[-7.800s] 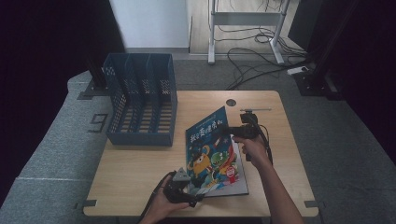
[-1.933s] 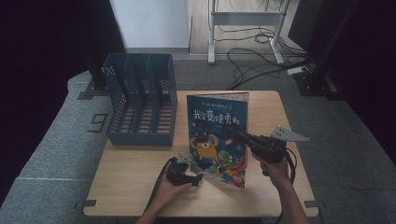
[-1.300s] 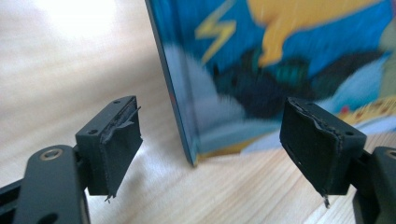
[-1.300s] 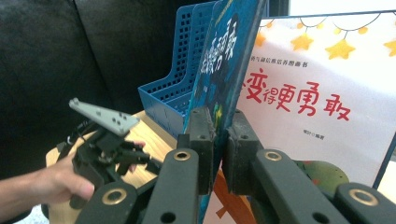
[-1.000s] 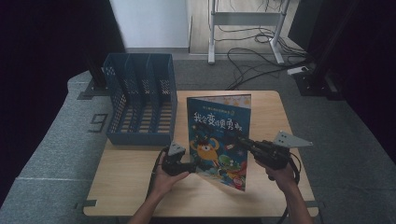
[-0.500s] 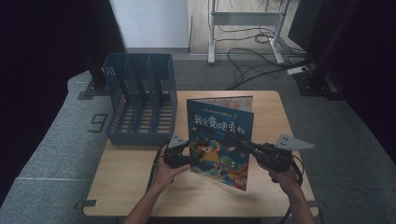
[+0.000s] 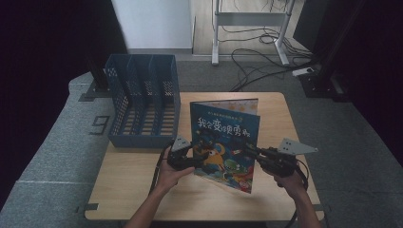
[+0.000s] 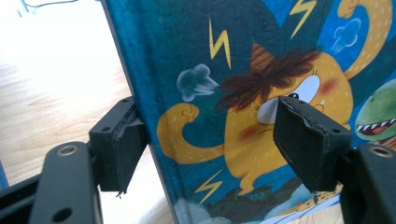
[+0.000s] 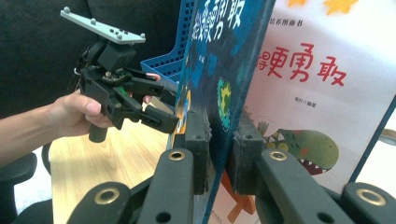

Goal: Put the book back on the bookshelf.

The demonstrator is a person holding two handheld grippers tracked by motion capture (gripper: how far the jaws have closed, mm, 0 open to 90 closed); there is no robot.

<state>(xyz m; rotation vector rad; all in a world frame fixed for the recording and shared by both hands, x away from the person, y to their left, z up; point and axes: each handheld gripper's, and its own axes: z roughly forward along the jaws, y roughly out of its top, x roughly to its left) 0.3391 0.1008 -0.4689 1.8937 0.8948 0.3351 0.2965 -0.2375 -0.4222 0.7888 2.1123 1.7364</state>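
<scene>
A children's picture book (image 7: 225, 137) with a dark blue cover and a yellow cartoon figure stands upright on the wooden table (image 7: 142, 190). My right gripper (image 7: 249, 151) is shut on its right side; in the right gripper view both pads (image 9: 198, 140) pinch the front cover (image 9: 219, 60), with a white page behind it. My left gripper (image 7: 191, 160) is at the book's left edge. Its jaws have just been closing. In the left gripper view they straddle that edge of the book (image 8: 261, 60), one pad (image 8: 119, 144) behind it, the other (image 8: 310, 140) in front, off the cover.
A blue slotted file organiser (image 7: 142, 102) stands at the table's back left, just behind the left hand, and also appears as the blue organiser (image 9: 170, 63) in the right gripper view. Bare tabletop lies in front of the book. Cables and a metal stand sit on the floor beyond.
The book, earlier tilted low over the table, now stands upright. My left gripper has moved up to the book's left edge and set its jaws around it. The right gripper has kept its hold.
</scene>
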